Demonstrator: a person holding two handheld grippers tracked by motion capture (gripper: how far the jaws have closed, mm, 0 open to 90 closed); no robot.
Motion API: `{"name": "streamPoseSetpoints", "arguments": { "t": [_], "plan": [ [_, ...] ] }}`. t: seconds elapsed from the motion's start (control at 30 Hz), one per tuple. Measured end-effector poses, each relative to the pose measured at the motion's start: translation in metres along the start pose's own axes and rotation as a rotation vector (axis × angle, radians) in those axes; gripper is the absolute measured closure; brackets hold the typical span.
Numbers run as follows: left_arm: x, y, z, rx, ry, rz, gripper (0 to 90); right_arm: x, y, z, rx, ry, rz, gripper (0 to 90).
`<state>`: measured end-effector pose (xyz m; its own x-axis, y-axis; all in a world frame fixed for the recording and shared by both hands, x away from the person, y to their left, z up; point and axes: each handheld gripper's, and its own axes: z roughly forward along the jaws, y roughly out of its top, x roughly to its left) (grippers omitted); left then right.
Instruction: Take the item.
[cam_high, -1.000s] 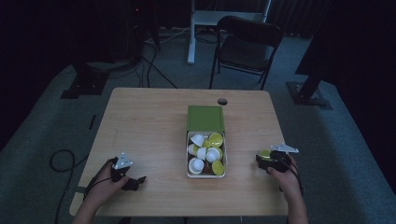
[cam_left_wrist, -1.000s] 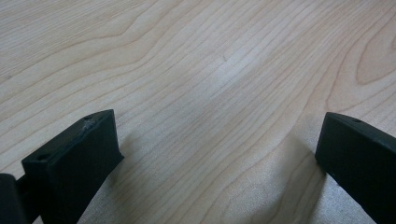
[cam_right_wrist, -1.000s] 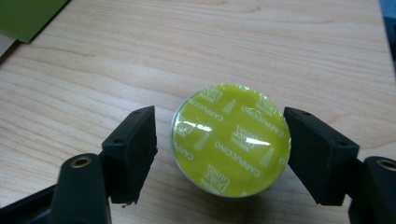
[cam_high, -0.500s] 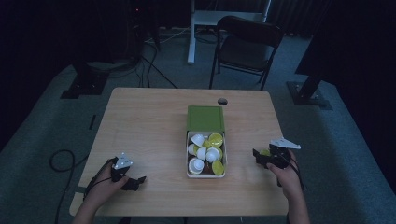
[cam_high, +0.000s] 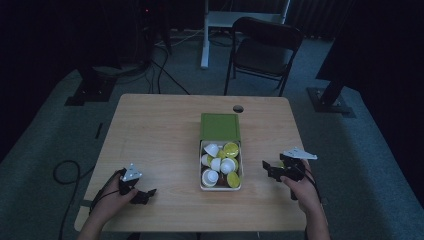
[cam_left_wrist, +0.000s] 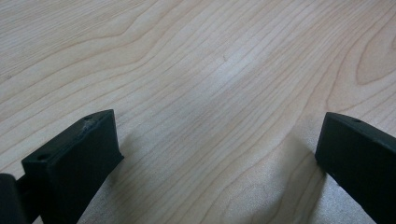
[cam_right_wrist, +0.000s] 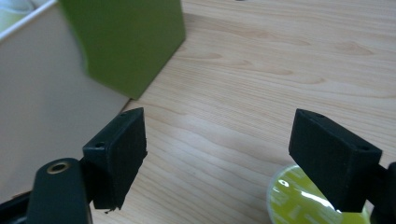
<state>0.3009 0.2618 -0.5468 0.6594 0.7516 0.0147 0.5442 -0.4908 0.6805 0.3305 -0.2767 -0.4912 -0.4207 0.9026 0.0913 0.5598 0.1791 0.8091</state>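
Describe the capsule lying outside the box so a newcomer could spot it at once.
Start at the white box with the upright green lid in the middle of the wooden table. Move to the right tongs beside it. The yellow-green foil-topped capsule lies under them on bare wood, alone, while every other capsule is heaped in the box.

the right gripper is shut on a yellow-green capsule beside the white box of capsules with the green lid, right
Not quite: the right gripper is open, its jaws just opening. The yellow-green foil-topped capsule lies on the wooden table below them, beside the white box with the green lid, as the right gripper view shows.
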Motion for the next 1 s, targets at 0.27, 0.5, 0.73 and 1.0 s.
{"name": "streamPoseSetpoints", "arguments": {
  "t": [0.27,0.5,0.73,1.0],
  "plan": [
    [0.000,0.000,0.000,0.000,0.000,0.002,0.0,0.014,-0.004,0.006,-0.002,0.066,-0.027,18.2],
    [0.000,0.000,0.000,0.000,0.000,0.000,0.0,0.023,-0.013,0.015,0.022,0.101,-0.088,18.8],
    [0.000,0.000,0.000,0.000,0.000,0.001,0.0,0.031,-0.024,0.023,0.047,0.134,-0.127,18.8],
    [0.000,0.000,0.000,0.000,0.000,0.000,0.0,0.040,-0.033,0.033,0.085,0.168,-0.175,21.8]
  ]
}}
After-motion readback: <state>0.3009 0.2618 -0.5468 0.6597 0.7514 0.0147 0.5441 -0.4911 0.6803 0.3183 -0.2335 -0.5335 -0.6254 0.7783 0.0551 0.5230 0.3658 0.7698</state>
